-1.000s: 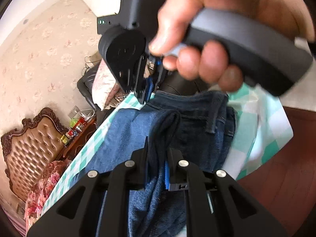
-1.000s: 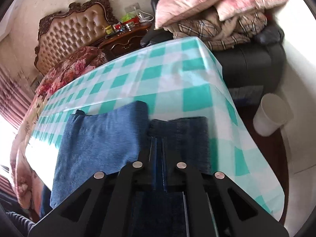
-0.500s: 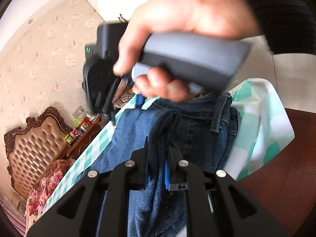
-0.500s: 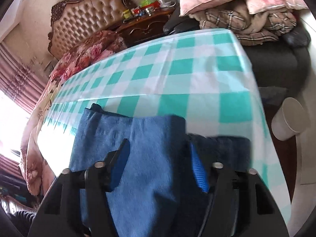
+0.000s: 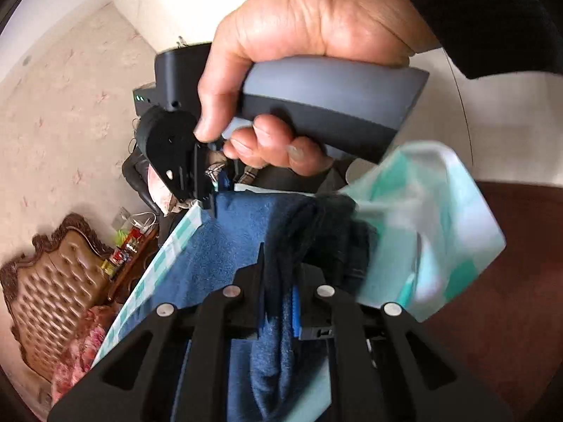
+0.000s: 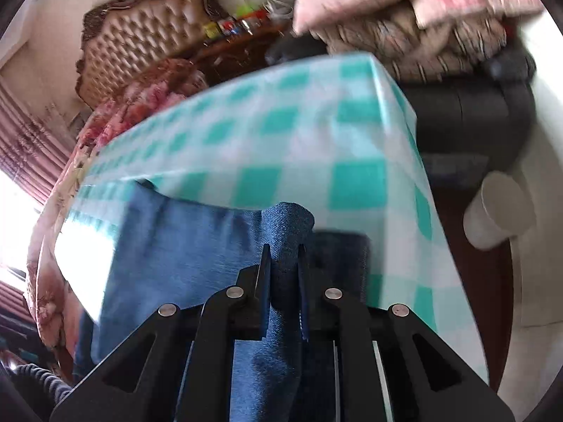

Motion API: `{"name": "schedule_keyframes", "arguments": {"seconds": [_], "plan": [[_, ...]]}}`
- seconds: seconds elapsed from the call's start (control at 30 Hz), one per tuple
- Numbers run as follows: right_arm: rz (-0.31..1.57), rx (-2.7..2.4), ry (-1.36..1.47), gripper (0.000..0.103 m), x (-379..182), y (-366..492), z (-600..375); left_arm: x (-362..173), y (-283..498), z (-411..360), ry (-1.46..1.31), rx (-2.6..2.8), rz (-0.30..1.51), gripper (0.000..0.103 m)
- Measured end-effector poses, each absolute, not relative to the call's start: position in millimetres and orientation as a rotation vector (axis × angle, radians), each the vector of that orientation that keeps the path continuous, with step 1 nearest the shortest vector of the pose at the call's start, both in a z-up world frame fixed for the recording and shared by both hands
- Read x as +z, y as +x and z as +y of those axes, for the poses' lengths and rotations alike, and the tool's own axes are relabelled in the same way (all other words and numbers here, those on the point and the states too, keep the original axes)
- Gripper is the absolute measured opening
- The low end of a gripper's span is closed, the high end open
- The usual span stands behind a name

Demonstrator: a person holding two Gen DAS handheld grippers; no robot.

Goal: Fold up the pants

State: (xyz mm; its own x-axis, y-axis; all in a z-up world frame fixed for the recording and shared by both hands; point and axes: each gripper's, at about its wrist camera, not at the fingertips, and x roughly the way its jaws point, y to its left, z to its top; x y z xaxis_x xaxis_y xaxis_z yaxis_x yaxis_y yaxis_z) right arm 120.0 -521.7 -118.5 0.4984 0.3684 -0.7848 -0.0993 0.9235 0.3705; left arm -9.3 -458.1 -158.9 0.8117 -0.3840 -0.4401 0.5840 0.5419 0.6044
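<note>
Both grippers pinch folds of the blue jeans (image 6: 197, 246): the left gripper (image 5: 278, 281) clamps a dark bunched fold, and the right gripper (image 6: 284, 260), jaws just closing, grips a raised ridge. The jeans lie on the green-checked tablecloth (image 6: 281, 133).

pants (image 6: 197, 246) on tablecloth (image 6: 281, 140)
</note>
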Motion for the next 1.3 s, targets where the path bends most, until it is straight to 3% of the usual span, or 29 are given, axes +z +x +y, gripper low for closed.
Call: {"name": "schedule_keyframes", "arguments": {"seconds": [0.27, 0.47, 0.53, 0.57, 0.63, 0.7, 0.8, 0.83, 0.9, 1.03, 1.07, 1.13, 1.3], "plan": [[0.916, 0.308, 0.289, 0.014, -90.2, 106.6, -525.5, -137.3, -19.1, -455.9, 0.784, -0.550, 0.198, 0.011], [0.940, 0.265, 0.232, 0.016, -120.2, 119.6, -525.5, -172.3, -17.9, -473.2, 0.830, -0.583, 0.263, 0.017], [0.917, 0.227, 0.242, 0.032, -120.2, 117.1, -533.2, -168.8, -16.8, -468.6, 0.797, -0.601, 0.264, 0.036], [0.915, 0.205, 0.237, 0.036, -121.1, 117.2, -534.9, -166.3, -15.9, -464.9, 0.770, -0.614, 0.263, 0.041], [0.905, 0.182, 0.234, 0.042, -120.5, 116.3, -537.5, -160.5, -17.1, -458.4, 0.725, -0.665, 0.267, 0.061], [0.883, 0.156, 0.227, 0.042, -115.4, 115.1, -539.4, -148.0, -29.3, -444.2, 0.680, -0.733, 0.239, 0.063], [0.835, 0.046, 0.215, 0.042, -99.9, 110.0, -547.6, -124.2, -44.9, -413.9, 0.525, -0.806, 0.214, 0.062], [0.828, 0.008, 0.210, 0.042, -91.4, 104.1, -548.4, -115.7, -40.9, -404.2, 0.450, -0.807, 0.232, 0.055], [0.804, -0.010, 0.190, 0.042, -76.4, 86.4, -540.8, -96.2, -15.3, -383.3, 0.273, -0.778, 0.299, 0.048], [0.790, -0.136, 0.168, 0.042, -70.7, 34.5, -514.4, -69.8, 64.1, -347.5, 0.004, -0.693, 0.416, 0.047], [0.797, -0.145, 0.196, 0.042, -76.4, 25.3, -510.9, -68.3, 91.2, -346.7, -0.017, -0.695, 0.474, 0.046], [0.808, -0.153, 0.230, 0.042, -91.4, 14.1, -501.8, -69.7, 131.2, -358.2, 0.042, -0.754, 0.567, 0.018], [0.902, -0.213, 0.223, 0.042, -136.1, 13.1, -486.3, -93.8, 196.9, -418.3, 0.119, -0.933, 0.774, 0.013]]}}
